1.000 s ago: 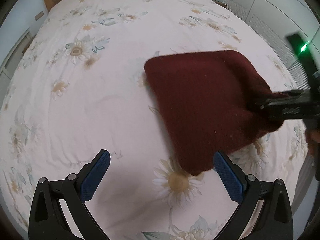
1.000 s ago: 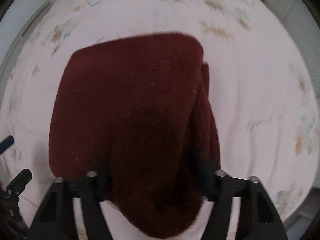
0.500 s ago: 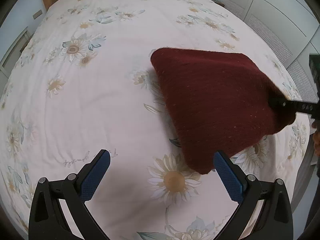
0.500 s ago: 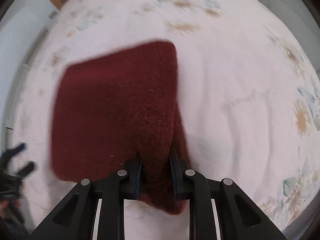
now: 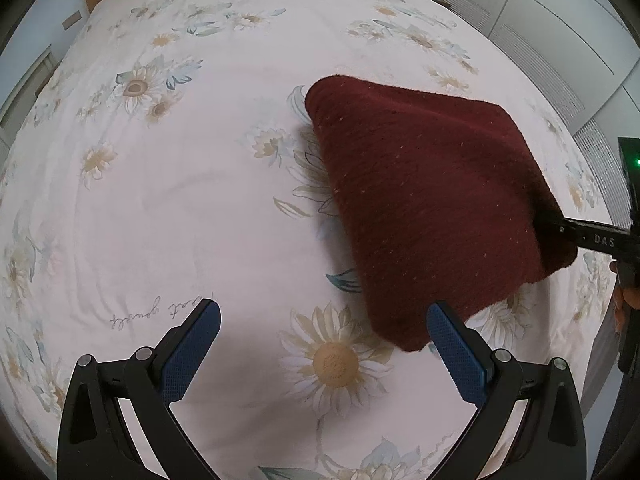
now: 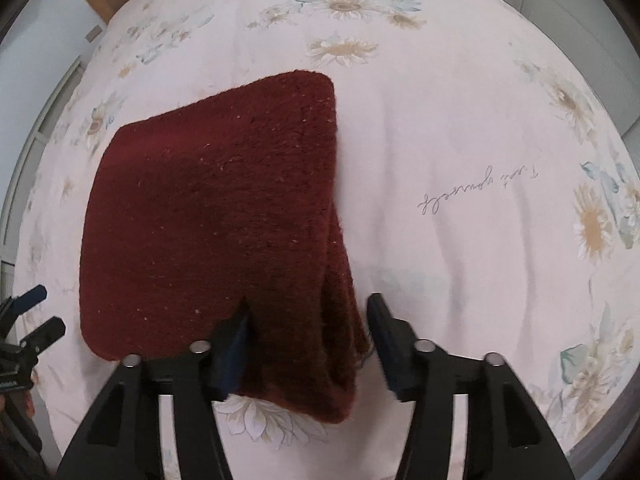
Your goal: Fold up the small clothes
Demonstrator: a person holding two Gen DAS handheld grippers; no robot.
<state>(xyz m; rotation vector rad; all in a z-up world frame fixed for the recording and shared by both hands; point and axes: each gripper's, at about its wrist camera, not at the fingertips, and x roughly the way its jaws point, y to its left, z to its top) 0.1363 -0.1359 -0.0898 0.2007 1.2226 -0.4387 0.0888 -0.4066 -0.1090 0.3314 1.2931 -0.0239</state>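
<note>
The dark red knitted garment (image 6: 216,216) lies folded on the bed (image 6: 460,128), its layered edge bunched up where it runs back between the fingers of your right gripper (image 6: 308,312). That gripper stands with its jaws apart: the left finger (image 6: 234,336) is touching the wool, while the right one sits just beside the fold with a sliver of sheet showing between them (so nothing is clamped). In the left wrist view the same garment (image 5: 424,208) rises in a soft tent towards the black tip of the right gripper (image 5: 560,228). Your left gripper (image 5: 324,332) hovers spread wide above a printed daisy (image 5: 334,362), its right blue pad (image 5: 456,356) just beside the garment's nearest corner. A line of script (image 6: 476,192) is printed on the sheet to the right of the garment.
</note>
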